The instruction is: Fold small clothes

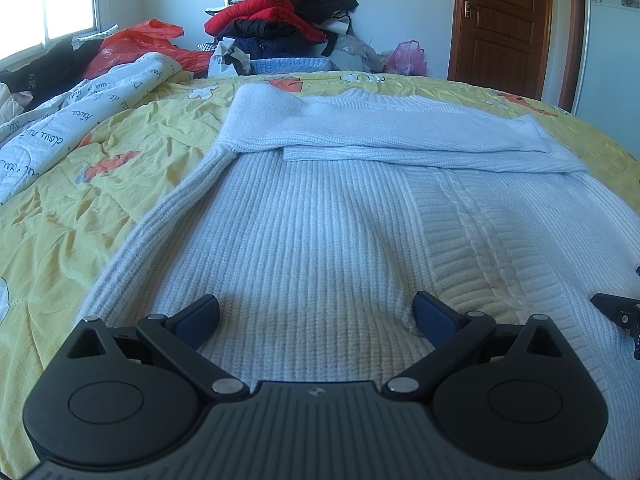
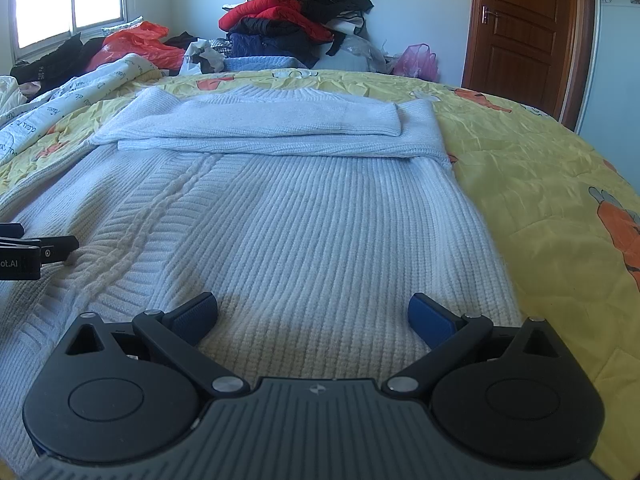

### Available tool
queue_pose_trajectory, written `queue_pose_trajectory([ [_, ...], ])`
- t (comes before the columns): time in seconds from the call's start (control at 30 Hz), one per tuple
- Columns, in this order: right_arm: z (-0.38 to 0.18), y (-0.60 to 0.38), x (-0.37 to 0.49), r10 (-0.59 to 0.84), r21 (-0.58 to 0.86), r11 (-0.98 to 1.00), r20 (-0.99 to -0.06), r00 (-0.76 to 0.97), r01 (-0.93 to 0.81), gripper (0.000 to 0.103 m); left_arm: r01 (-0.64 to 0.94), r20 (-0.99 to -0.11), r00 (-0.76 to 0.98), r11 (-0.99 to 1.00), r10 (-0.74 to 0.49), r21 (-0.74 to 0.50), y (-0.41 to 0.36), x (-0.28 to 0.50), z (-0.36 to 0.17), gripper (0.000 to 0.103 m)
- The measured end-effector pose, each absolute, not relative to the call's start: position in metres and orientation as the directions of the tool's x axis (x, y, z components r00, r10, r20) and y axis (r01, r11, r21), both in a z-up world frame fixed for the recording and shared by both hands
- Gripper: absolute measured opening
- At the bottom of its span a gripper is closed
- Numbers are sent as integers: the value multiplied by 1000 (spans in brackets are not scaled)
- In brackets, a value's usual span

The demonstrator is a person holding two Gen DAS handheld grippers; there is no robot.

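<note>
a white ribbed knit sweater [image 1: 320,232] with a cable braid running down its middle lies flat on a bed covered by a yellow quilt [image 1: 80,200] printed with orange figures, both sleeves [image 2: 256,120] folded across the chest just below the collar. the left tongs [image 1: 316,316] and the right tongs [image 2: 312,314] hover low over the hem end of the sweater, side by side, each with jaws spread wide and gripping nothing. beyond the bed, a heap of red and dark clothes [image 2: 292,16] stands against the wall near a brown wooden door [image 2: 524,16].
</note>
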State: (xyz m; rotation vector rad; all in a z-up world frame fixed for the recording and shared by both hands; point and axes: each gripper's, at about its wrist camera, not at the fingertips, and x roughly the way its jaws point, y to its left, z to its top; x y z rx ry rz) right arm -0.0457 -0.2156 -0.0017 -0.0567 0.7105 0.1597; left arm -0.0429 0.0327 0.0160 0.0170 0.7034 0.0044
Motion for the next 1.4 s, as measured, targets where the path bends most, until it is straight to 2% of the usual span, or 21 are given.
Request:
queue_pose_trajectory([
  [1.4, -1, -211, -59, 120, -14, 986, -645, 755, -168, 103, 18, -649, 760, 999, 9, 35, 30, -61, 16, 103],
])
